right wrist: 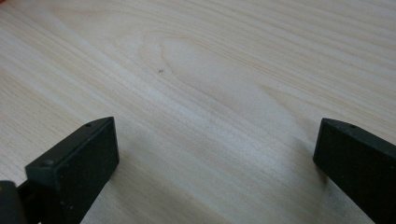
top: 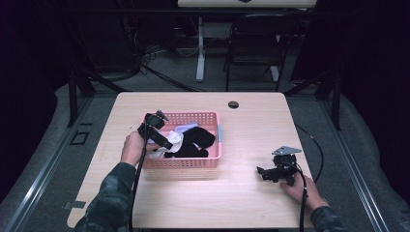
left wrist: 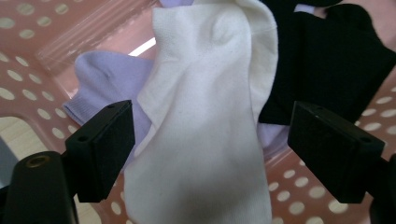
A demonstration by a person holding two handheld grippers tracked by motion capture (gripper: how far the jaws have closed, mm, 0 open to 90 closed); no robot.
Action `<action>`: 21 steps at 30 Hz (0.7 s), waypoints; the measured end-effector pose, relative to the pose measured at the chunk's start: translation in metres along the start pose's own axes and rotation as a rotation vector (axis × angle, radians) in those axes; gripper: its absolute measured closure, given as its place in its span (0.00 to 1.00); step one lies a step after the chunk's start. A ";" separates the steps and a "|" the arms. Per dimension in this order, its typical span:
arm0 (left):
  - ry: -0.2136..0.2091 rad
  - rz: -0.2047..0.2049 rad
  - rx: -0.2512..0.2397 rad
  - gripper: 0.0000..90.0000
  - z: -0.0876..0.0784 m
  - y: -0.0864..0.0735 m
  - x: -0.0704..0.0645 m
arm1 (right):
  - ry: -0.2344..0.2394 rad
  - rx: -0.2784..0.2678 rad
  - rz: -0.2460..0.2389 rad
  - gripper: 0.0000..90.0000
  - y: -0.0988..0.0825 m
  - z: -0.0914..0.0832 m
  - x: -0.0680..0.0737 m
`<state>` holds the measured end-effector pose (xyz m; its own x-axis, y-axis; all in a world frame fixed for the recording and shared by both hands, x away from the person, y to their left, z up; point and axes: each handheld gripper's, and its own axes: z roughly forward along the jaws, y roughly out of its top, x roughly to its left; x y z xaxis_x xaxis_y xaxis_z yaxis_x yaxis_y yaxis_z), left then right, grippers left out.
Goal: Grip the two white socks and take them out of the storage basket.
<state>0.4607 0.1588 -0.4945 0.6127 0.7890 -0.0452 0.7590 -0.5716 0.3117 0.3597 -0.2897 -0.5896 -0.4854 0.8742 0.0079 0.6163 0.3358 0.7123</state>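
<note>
Lying in a pink basket point(top: 212, 157) left of centre on the wooden table point(top: 251, 125), a white sock point(left wrist: 205, 121) is straddled by the left gripper point(left wrist: 210, 149), jaws apart, beside lilac point(left wrist: 105, 77) and black socks point(left wrist: 327, 60). The right gripper point(top: 263, 173), jaws spread, is held over bare wood near the right edge.

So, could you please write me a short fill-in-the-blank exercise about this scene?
1. The socks lie in a pink ____ on the table.
2. The left gripper has its open jaws on either side of a ____ sock.
3. Beside the white sock lies a black sock and a ____ one.
4. The right gripper is over bare ____.

Missing: basket; white; lilac; wood
</note>
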 end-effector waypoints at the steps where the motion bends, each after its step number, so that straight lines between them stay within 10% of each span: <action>1: -0.003 -0.003 0.004 0.18 0.002 0.001 0.000 | 0.000 0.000 0.000 0.00 0.000 0.000 0.000; 10: 0.032 0.018 0.095 0.47 0.017 0.010 -0.005 | 0.000 0.000 0.001 0.00 0.000 0.000 0.000; 21: 0.049 0.024 0.078 0.88 0.013 0.011 -0.003 | 0.000 0.000 0.000 0.00 0.000 0.000 0.000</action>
<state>0.4698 0.1473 -0.5033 0.6208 0.7839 0.0085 0.7603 -0.6047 0.2371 0.3598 -0.2898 -0.5896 -0.4856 0.8742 0.0078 0.6163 0.3360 0.7122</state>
